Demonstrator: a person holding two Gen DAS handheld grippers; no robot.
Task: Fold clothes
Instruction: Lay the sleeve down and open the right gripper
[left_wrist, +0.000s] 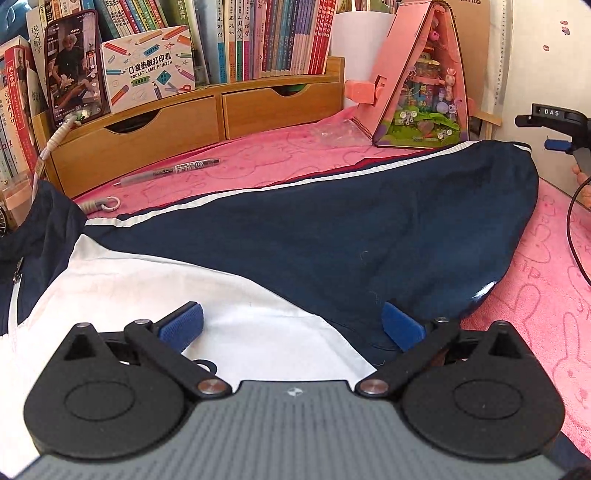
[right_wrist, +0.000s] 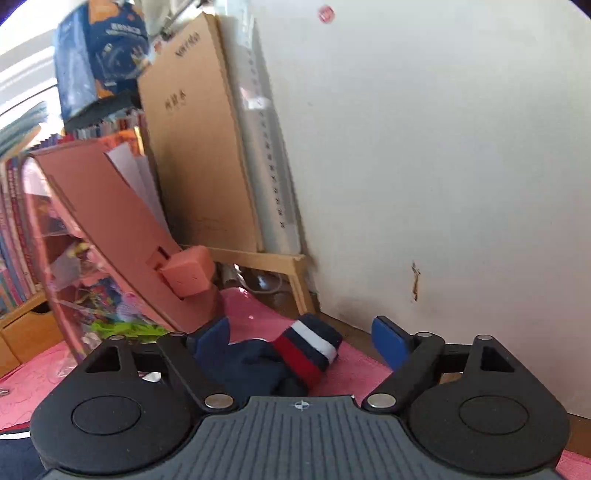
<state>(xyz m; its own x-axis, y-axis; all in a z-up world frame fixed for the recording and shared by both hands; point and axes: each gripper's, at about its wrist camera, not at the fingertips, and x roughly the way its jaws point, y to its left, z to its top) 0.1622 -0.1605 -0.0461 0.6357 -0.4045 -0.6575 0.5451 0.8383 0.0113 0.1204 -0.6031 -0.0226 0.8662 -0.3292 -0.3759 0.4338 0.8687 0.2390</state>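
The left gripper (left_wrist: 291, 325) hangs low over the jacket (left_wrist: 314, 236), jaws spread wide and gripping nothing; the white panel (left_wrist: 155, 280) lies under its left pad, and the navy sleeve (left_wrist: 369, 221) runs from under the right pad away ahead and to the right across the pink cloth (left_wrist: 546, 280). Further right, the right gripper (right_wrist: 301, 336) is likewise released, with the striped cuff (right_wrist: 310, 347) lying between its jaws, nearer the left pad, touched by neither as far as I can tell. The pink toy house (right_wrist: 122, 236) stands just beyond the left jaw. My worry: closing here may catch only a loose edge of cuff, so the sleeve slips on lifting, or drags the pink cloth along; a careless swing leftwards could knock the toy house
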